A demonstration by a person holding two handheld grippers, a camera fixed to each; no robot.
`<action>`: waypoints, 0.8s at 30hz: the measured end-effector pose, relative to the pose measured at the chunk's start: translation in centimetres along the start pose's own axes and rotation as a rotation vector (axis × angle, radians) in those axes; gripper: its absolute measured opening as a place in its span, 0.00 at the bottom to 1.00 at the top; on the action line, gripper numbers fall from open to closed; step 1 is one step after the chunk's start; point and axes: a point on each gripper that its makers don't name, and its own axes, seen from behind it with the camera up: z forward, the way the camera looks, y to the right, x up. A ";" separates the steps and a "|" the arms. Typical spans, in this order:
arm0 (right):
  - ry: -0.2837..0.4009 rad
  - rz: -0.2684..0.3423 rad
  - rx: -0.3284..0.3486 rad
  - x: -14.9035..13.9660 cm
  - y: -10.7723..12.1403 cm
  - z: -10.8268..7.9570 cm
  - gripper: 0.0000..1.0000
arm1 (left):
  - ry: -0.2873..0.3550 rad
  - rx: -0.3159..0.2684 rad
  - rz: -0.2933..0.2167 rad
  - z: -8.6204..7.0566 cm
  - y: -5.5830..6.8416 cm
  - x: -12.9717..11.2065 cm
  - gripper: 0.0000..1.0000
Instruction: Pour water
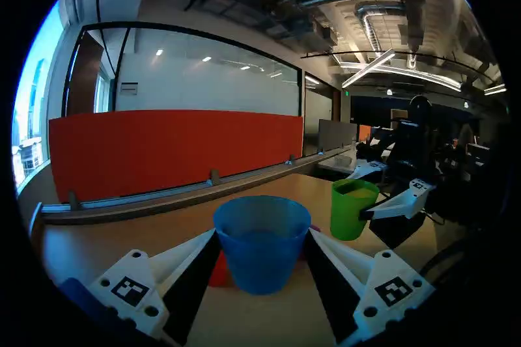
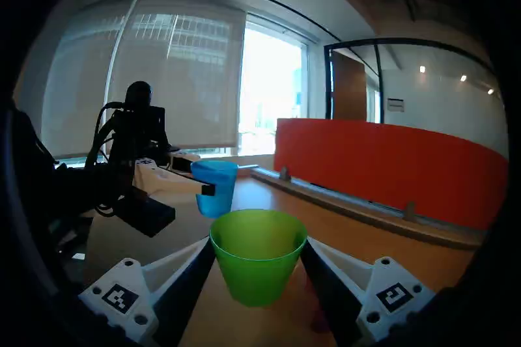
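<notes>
Left claw [image 1: 262, 237] pinches the blue cup [image 1: 262, 257], right claw [image 2: 258, 244] the green cup [image 2: 257, 270], both held upright.

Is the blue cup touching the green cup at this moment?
Apart. In the left gripper view, the blue cup and the green cup are separated by a clear strip of table.
</notes>
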 end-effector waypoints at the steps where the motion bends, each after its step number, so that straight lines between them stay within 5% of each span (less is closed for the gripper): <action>1: 0.000 0.000 0.000 0.0 0.1 0.1 0.91 | 0.001 0.001 0.006 0.0 -0.1 0.0 0.84; 24: 0.025 -0.002 0.044 0.7 -0.5 1.8 0.91 | 0.065 0.027 0.227 0.1 -0.5 3.5 0.84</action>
